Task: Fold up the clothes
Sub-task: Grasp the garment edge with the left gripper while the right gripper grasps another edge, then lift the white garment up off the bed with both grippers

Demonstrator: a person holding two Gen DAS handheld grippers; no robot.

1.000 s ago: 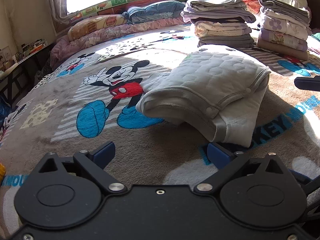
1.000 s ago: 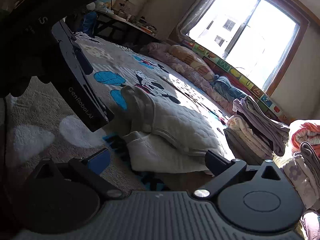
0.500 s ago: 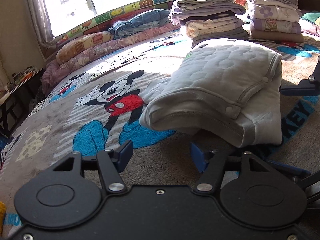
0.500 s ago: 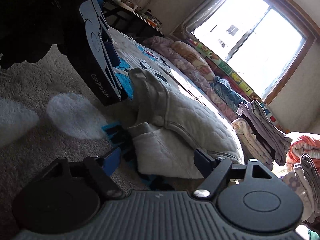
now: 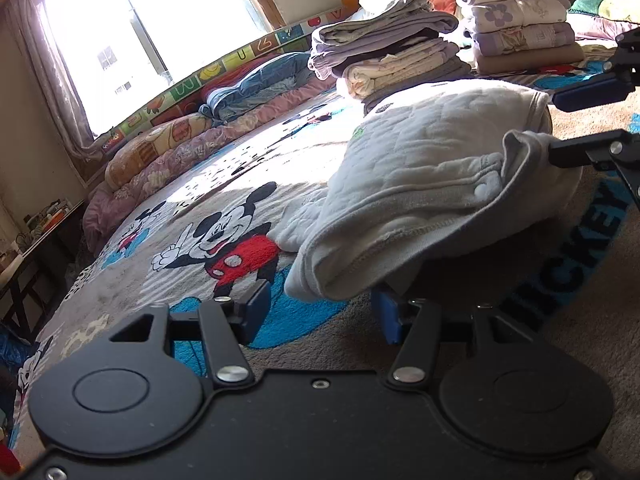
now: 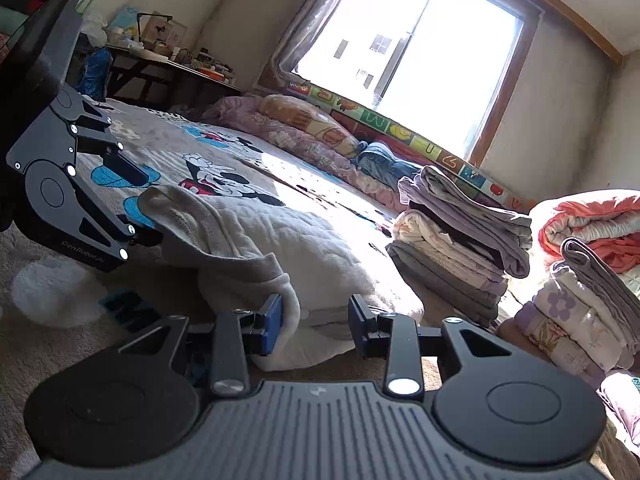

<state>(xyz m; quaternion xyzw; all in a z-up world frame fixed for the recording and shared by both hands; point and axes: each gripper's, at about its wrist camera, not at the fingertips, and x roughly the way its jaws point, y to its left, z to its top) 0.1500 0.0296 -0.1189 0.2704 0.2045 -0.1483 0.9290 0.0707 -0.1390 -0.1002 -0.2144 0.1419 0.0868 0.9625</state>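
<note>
Counts: 2 grippers, left and right; 1 folded white garment; 2 stacks of folded clothes; 1 window.

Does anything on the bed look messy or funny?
A bit. The folded white garment is lopsided: its near edge hangs lifted off the Mickey blanket, and one corner sticks up. The folded stacks behind it lean but look tidy.

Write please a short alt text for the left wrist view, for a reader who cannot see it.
A folded white quilted garment lies on a Mickey Mouse blanket, its near edge above the open left gripper. Two stacks of folded clothes stand behind, near a bright window.
</note>
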